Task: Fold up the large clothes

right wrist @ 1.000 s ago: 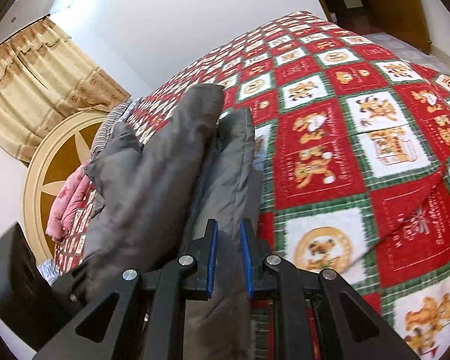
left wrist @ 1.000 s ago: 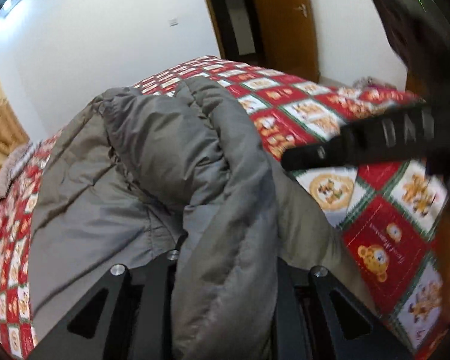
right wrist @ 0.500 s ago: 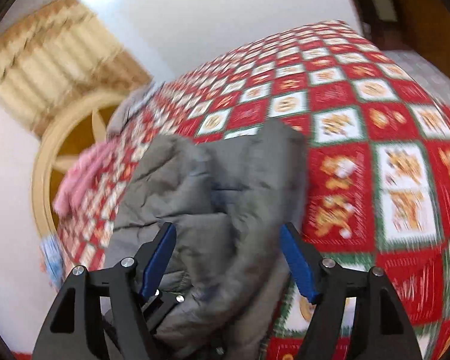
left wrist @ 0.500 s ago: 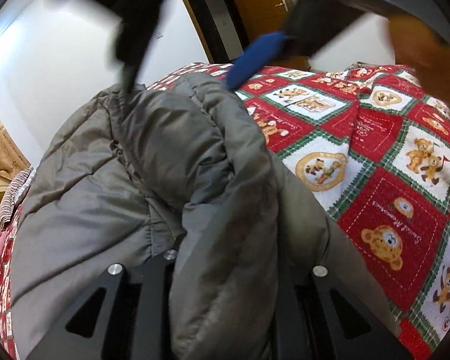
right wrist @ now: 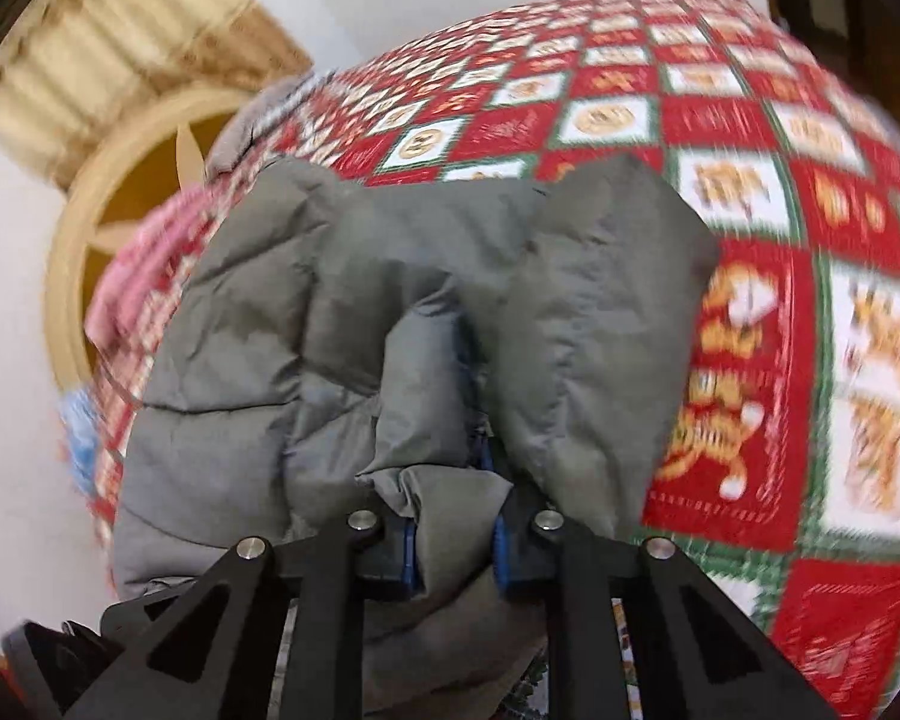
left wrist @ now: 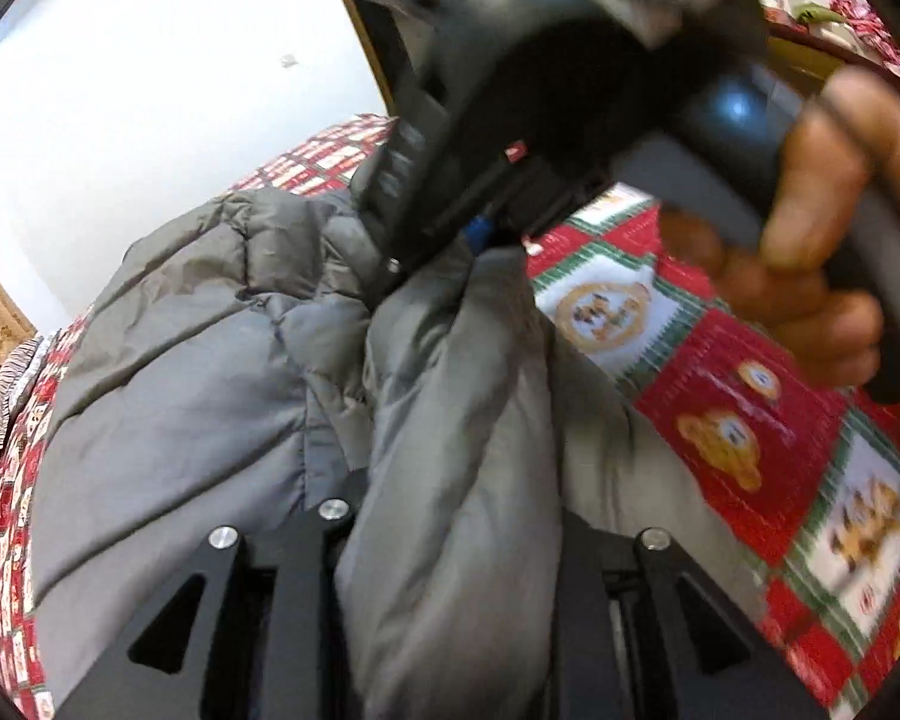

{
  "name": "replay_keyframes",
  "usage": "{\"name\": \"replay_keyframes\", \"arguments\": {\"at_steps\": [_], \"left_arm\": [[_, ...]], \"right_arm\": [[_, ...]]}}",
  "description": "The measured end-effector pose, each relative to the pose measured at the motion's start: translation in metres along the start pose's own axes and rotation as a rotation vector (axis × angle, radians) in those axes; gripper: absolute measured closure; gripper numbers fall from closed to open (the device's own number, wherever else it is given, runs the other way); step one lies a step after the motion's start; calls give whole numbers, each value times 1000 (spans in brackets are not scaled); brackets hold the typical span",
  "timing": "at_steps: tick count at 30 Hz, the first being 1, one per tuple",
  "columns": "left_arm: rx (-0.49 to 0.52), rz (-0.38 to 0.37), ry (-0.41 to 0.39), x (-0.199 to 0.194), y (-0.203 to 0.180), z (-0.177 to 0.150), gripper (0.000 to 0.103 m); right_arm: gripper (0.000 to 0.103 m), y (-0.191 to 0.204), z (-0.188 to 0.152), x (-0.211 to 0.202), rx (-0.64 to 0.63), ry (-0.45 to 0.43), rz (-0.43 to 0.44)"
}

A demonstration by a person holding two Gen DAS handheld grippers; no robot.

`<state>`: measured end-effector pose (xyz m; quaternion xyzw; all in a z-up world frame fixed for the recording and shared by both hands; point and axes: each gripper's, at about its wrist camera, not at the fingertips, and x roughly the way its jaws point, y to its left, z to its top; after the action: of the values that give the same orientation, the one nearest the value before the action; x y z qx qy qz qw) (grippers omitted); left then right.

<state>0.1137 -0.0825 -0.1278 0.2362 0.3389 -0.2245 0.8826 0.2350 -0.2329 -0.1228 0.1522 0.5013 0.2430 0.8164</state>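
Right wrist view: right tongs [right wrist: 455, 540] clamped narrow on a fold of grey puffer jacket [right wrist: 390, 312].
Left tongs [left wrist: 450, 546]: jacket bunched btwn them, pinched tight.
Jacket: heaped on bed w/ red bear-print quilt [right wrist: 750, 120].
Right hand [left wrist: 810, 276]: grips handle above jacket.

a grey quilted padded jacket [right wrist: 402, 324] is seen bunched in thick folds on the bed's red, white and green patchwork quilt [right wrist: 750, 120]. its fabric is matte, creased and stitched in puffy panels. a raised fold [left wrist: 450, 450] is pinched upright at the near edge, and another rounded fold [right wrist: 600, 300] is humped beside it.
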Motion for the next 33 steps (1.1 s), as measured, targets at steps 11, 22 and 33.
{"name": "replay_keyframes", "arguments": {"at_steps": [11, 22, 33], "left_arm": [[-125, -342, -121, -118, 98, -37, 18], [-541, -107, 41, 58, 177, 58, 20], [-413, 106, 71, 78, 142, 47, 8]], "right_arm": [[87, -31, -22, 8, 122, -71, 116], [87, -25, -49, 0, 138, -126, 99], [61, 7, -12, -80, 82, -172, -216]]}}
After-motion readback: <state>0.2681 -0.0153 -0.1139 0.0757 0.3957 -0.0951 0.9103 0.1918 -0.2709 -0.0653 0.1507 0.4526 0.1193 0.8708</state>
